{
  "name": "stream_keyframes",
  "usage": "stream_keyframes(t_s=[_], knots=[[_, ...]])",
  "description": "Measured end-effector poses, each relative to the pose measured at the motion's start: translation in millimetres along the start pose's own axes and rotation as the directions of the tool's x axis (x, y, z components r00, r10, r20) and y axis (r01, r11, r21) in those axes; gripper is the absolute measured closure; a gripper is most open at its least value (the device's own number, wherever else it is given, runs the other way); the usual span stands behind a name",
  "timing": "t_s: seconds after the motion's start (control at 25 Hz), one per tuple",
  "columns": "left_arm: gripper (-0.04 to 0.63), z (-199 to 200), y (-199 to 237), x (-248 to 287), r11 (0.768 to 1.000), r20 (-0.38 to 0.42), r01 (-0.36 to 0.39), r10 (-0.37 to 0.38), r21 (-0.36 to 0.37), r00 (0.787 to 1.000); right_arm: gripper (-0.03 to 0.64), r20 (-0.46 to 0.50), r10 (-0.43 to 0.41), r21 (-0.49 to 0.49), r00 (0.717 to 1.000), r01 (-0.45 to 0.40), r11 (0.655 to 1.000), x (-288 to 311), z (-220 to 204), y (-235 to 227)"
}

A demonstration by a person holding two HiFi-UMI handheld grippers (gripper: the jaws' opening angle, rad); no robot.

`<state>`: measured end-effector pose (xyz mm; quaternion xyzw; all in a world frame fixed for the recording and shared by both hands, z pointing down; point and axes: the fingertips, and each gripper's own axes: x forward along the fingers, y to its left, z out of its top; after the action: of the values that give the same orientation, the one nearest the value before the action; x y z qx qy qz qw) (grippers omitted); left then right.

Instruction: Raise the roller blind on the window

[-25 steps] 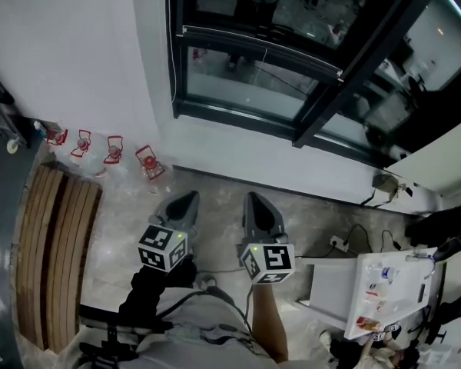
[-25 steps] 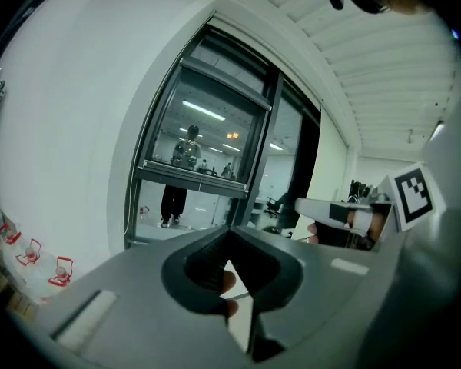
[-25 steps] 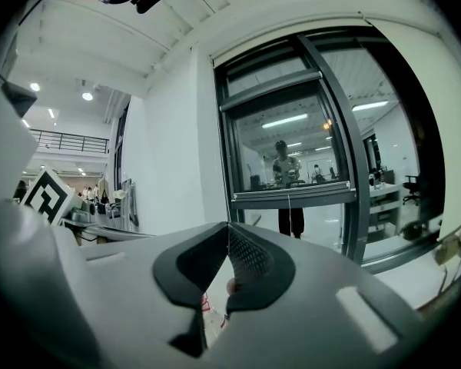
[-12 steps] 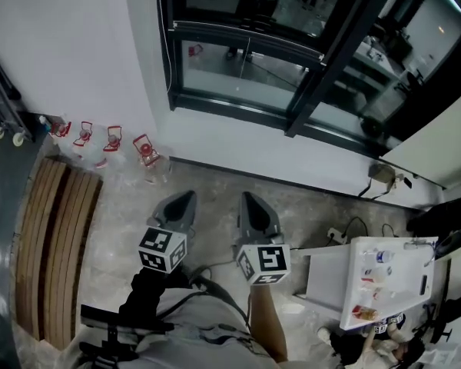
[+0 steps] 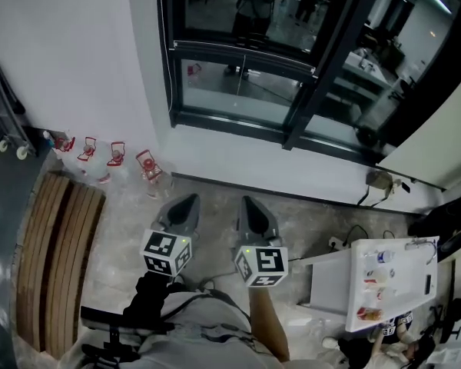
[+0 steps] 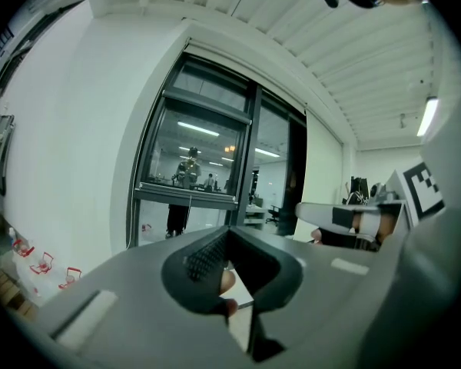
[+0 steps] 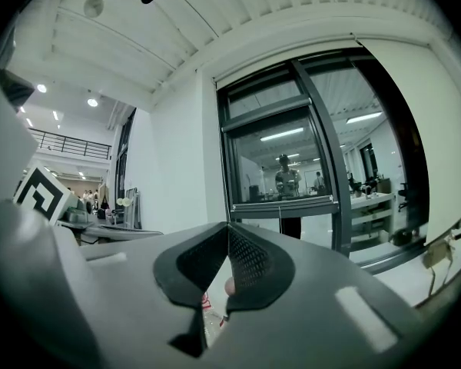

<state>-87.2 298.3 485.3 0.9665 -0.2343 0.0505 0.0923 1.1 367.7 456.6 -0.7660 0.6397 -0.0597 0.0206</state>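
Facing a dark-framed window (image 5: 319,75) set in a white wall (image 5: 69,60), a person holds two pairs of tongs side by side above a mottled floor (image 5: 315,206). Both are aimed at the glass and well apart from it. The left tongs (image 5: 187,201) are pressed together at the tips and pinch nothing. The right tongs (image 5: 250,203) are likewise closed tip to tip and empty, as each gripper view shows (the left marker cube (image 5: 167,254) and the right marker cube (image 5: 261,265) face the head camera). The roller blind (image 5: 223,10) appears to hang as a see-through screen over the left pane. Its pale bottom bar (image 5: 246,54) sits partway down, so the glass beneath looks brighter, and a thin cord (image 6: 190,206) dangles from near the bar's middle. Neither pair of tongs touches blind, bar or cord. Along the foot of the wall, left of the window, stands a row of clear bottles with red caps (image 5: 148,164), near wooden slats (image 5: 58,260) lying on the floor. At the right edge sits a white desk (image 5: 399,290) strewn with items too small to identify.
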Motion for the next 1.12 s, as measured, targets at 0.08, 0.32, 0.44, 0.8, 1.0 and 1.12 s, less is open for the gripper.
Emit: stream_keyframes(t_s=[0.08,0.32,0.44,0.8,1.0,1.12], knots=[[0.597,3.4,-0.3,-0.6,1.0,0.005,0.012,-0.012,0.006,1.0,0.617,0.009,-0.009,-0.002,1.0,0.009,1.0,-0.8,3.4,0.6],[0.598,19.2,9.1,-0.4,0.999,0.029,0.024,-0.024,0.028,0.999,0.618,0.039,-0.031,-0.017,0.999,0.032,0.999,6.9,15.5,3.4],[0.597,23.4,14.9,-0.5,0.999,0.033,0.024,-0.025,0.032,0.999,0.618,0.045,-0.035,-0.024,0.998,0.036,0.999,10.5,18.8,5.8],[0.598,27.4,30.7,1.8,0.999,0.035,0.032,-0.033,0.028,0.999,0.618,0.061,-0.03,-0.034,0.998,0.032,0.999,24.6,23.7,15.9],[0.597,25.6,36.6,5.1,0.999,0.033,0.041,-0.041,0.012,0.999,0.618,0.058,-0.037,-0.042,0.998,0.039,0.998,29.9,20.8,17.1],[0.597,29.7,38.7,6.2,0.999,0.041,0.047,-0.047,0.005,0.998,0.618,0.057,-0.041,-0.043,0.998,0.044,0.998,32.3,20.8,15.6]])
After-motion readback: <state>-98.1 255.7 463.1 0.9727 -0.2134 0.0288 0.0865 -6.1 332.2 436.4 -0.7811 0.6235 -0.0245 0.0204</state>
